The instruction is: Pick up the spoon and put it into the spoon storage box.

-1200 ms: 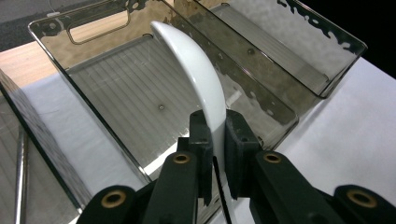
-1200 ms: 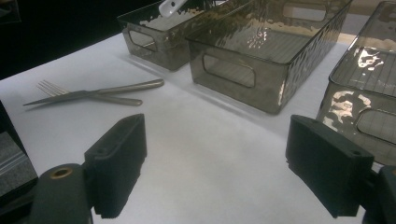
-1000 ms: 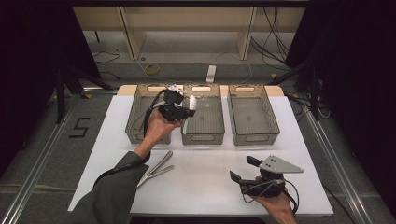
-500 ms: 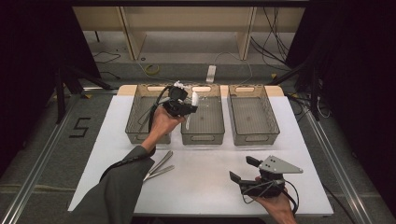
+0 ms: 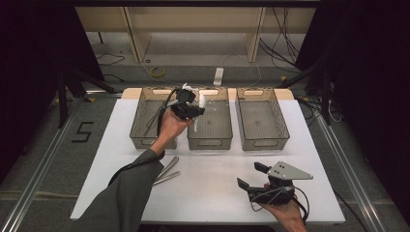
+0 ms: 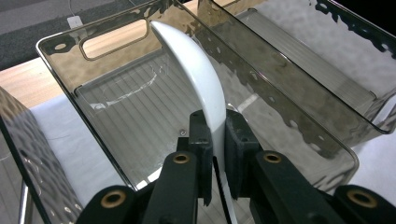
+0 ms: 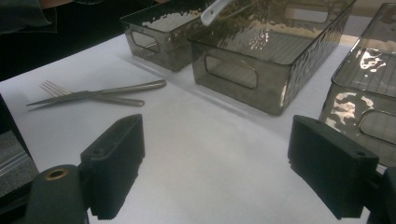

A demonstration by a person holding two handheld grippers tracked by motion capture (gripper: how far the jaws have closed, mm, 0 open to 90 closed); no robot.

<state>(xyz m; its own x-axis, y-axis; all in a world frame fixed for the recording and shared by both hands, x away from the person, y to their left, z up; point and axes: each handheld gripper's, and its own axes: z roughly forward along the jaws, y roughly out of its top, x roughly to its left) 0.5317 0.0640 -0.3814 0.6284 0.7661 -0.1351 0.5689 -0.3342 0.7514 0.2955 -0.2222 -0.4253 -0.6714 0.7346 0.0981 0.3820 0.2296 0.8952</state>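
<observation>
A white counter [image 5: 208, 193] carries 3 smoky clear bins in a row at its far side. The left claw [image 5: 193, 110] hangs over the middle bin [image 5: 209, 123], its jaws clamped tight on a white spoon [image 6: 196, 74] whose bowl points toward the bin's far wall. The right claw [image 5: 254, 179] rests near the counter's front edge, jaws spread wide with nothing between them. A fork [image 7: 88, 95] and knife [image 7: 135, 86] lie crossed before the left bin [image 5: 145, 118].

dark curtains flank a grey floor [image 5: 48, 159]; pale shelving [image 5: 193, 29], perhaps wood, behind.
</observation>
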